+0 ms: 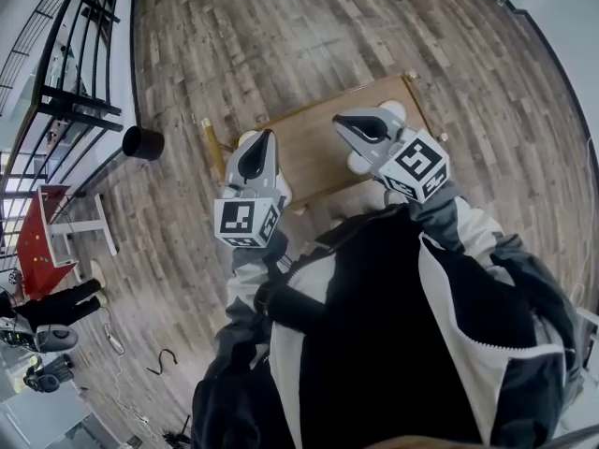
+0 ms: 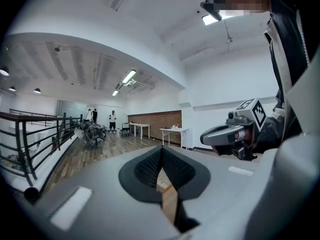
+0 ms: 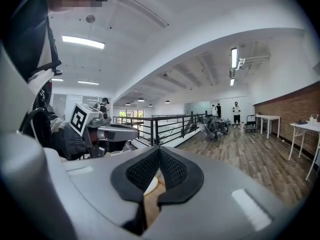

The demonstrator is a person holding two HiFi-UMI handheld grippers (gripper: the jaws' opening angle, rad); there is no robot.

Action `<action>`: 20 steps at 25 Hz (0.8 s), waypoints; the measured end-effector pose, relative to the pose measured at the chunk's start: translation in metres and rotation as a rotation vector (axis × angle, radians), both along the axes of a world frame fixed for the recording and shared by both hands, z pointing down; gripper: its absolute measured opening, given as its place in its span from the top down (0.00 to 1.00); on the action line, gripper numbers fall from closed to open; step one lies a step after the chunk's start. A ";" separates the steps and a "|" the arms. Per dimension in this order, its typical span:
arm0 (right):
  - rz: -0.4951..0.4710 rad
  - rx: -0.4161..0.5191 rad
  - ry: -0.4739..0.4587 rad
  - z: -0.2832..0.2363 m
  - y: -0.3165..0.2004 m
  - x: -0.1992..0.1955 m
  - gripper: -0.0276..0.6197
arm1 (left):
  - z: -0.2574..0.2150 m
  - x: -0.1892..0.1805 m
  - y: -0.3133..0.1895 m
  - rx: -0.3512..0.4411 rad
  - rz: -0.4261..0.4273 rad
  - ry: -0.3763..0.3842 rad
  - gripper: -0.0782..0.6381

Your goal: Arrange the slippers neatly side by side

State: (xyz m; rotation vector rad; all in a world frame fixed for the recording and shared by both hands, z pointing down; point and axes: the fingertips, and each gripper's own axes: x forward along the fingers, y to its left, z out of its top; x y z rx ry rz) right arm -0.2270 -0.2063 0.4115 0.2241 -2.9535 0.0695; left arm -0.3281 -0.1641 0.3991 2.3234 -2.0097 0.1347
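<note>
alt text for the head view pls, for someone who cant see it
Seen from above, a person in a black and white jacket holds the left tongs and right tongs shut and empty over a wooden board on a plank floor. White slippers peek out from behind them.

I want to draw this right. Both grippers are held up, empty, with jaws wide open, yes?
Not open. The left gripper and right gripper are held up and empty, but their jaws are shut, as both gripper views show.
</note>
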 end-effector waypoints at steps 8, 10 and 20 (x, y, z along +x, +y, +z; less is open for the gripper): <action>0.104 -0.031 0.087 0.033 -0.006 0.000 0.95 | 0.015 -0.014 0.007 -0.039 0.012 0.038 0.87; 0.147 -0.057 0.124 0.051 -0.010 0.007 0.95 | 0.016 -0.010 0.007 -0.040 0.033 0.034 0.87; 0.439 -0.372 0.311 0.180 -0.051 0.077 0.78 | 0.016 0.012 -0.004 -0.028 0.114 0.027 0.87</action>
